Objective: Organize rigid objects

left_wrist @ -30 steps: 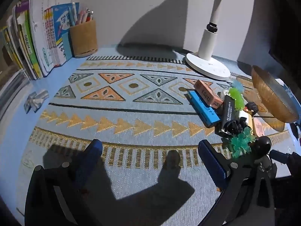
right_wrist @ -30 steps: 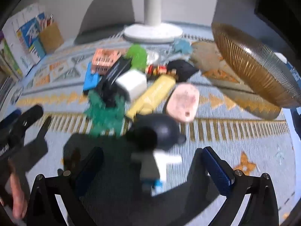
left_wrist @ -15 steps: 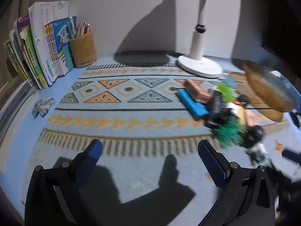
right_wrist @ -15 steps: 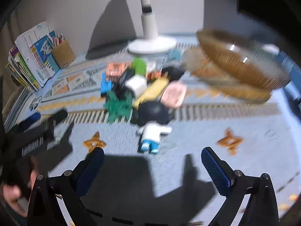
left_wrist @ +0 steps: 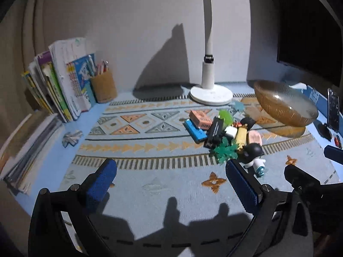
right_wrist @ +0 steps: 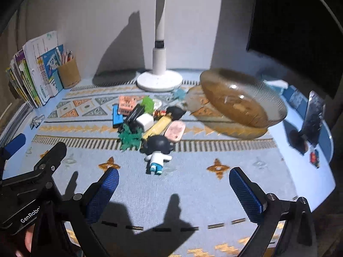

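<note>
A heap of small rigid items lies mid-mat: an orange box (left_wrist: 200, 116), a blue box (left_wrist: 194, 130), a black bar (left_wrist: 215, 129), a white cube (right_wrist: 145, 121), a yellow tube (right_wrist: 158, 126), a pink tag (right_wrist: 175, 130), a green plastic plant (right_wrist: 129, 138) and a black-headed toy figure (right_wrist: 158, 150). An amber glass bowl (right_wrist: 242, 100) stands to their right. My left gripper (left_wrist: 170, 187) is open and empty, raised over the near mat, left of the heap. My right gripper (right_wrist: 174, 192) is open and empty, near side of the figure.
A white desk lamp (left_wrist: 211, 93) stands behind the heap. Books (left_wrist: 62, 85) and a pencil cup (left_wrist: 104, 86) line the back left. A dark monitor (left_wrist: 308, 27) and a phone on a stand (right_wrist: 312, 115) are at the right. A patterned mat (left_wrist: 137, 126) covers the desk.
Both grippers have pulled back and risen from the heap, so more of the desk shows. The toy figure, earlier just in front of the right gripper, now lies on the mat farther off.
</note>
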Demonstrator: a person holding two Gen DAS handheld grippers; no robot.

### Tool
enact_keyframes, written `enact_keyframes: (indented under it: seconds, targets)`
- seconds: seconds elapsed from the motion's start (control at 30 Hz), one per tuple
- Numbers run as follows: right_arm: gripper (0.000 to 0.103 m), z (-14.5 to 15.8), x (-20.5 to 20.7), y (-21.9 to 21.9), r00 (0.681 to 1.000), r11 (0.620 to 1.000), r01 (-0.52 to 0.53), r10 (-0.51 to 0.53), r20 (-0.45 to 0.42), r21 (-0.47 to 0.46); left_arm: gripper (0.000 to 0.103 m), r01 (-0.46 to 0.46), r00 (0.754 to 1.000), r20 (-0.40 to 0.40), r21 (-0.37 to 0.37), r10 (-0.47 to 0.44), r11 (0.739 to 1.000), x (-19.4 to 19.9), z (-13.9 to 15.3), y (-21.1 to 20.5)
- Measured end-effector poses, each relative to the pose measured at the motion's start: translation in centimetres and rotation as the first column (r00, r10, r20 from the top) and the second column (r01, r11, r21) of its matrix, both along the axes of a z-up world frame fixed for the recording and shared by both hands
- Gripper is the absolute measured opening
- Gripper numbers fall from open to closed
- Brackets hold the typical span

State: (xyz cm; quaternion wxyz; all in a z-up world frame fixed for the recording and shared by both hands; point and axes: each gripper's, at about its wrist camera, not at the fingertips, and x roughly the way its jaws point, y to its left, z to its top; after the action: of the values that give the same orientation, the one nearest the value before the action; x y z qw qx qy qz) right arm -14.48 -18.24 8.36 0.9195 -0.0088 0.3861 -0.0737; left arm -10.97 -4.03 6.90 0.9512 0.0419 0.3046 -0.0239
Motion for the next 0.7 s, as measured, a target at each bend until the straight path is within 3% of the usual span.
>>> enact_keyframes:
  seconds: [0.33, 0.7]
  targets:
    - [0.103, 1.5, -2.0, -0.2, 0.998, 1.000, 0.005, -0.005, 0.059, 0.004, 0.102, -0.010, 0.999, 0.050, -0.004, 0.010, 1.000, -2.0, 2.0, -0.3]
    - [0.103, 1.3, -2.3, -0.5, 0.999, 0.995, -0.026, 0.022, 0.035, 0.094, 0.102, -0.010, 0.999, 0.042, -0.027, 0.011, 1.000, -2.2, 1.9, 0.2]
